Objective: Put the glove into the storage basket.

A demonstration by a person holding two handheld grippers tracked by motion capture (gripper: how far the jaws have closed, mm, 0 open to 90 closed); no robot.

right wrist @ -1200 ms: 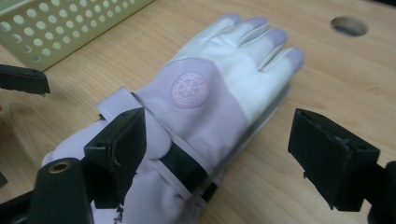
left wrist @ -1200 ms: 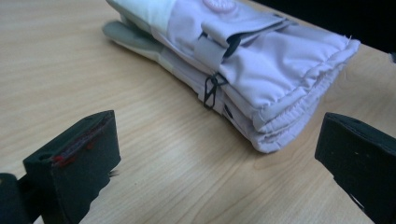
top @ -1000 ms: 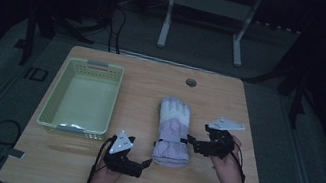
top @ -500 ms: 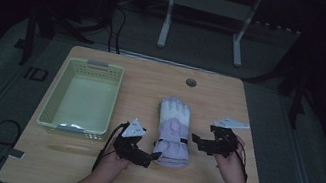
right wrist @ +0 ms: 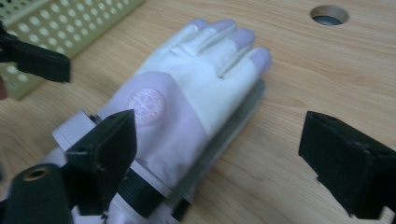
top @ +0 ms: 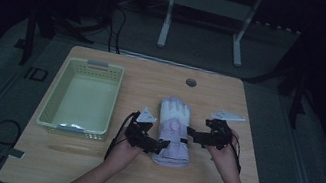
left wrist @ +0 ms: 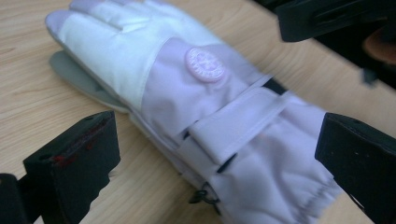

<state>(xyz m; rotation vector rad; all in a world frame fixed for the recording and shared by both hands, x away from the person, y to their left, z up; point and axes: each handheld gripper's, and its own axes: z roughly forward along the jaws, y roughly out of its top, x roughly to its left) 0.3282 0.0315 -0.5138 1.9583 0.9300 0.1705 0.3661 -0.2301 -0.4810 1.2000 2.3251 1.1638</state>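
Worktop (top: pixel 86 169): pale wood, centre frame; round hole (top: pixel 191 82) near far edge
Room: dark; white stand (top: pixel 203 22) top centre
Left gripper (top: pixel 160 145): jaws apart beside glove (top: pixel 173 129)
Right gripper (top: pixel 190 134): jaws apart

Winter glove (top: pixel 173 130) lying flat on the wooden surface (top: pixel 87 164).
It is white over the fingers, pale lilac at the cuff, with a round badge (left wrist: pixel 204 64) and wrist strap (left wrist: pixel 236 123), fingers pointing away from the person.

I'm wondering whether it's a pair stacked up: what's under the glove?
Under the glove, a grey layer peeks out along one edge, resting on the table. Whether that is a second glove cannot be seen; the top glove covers it.
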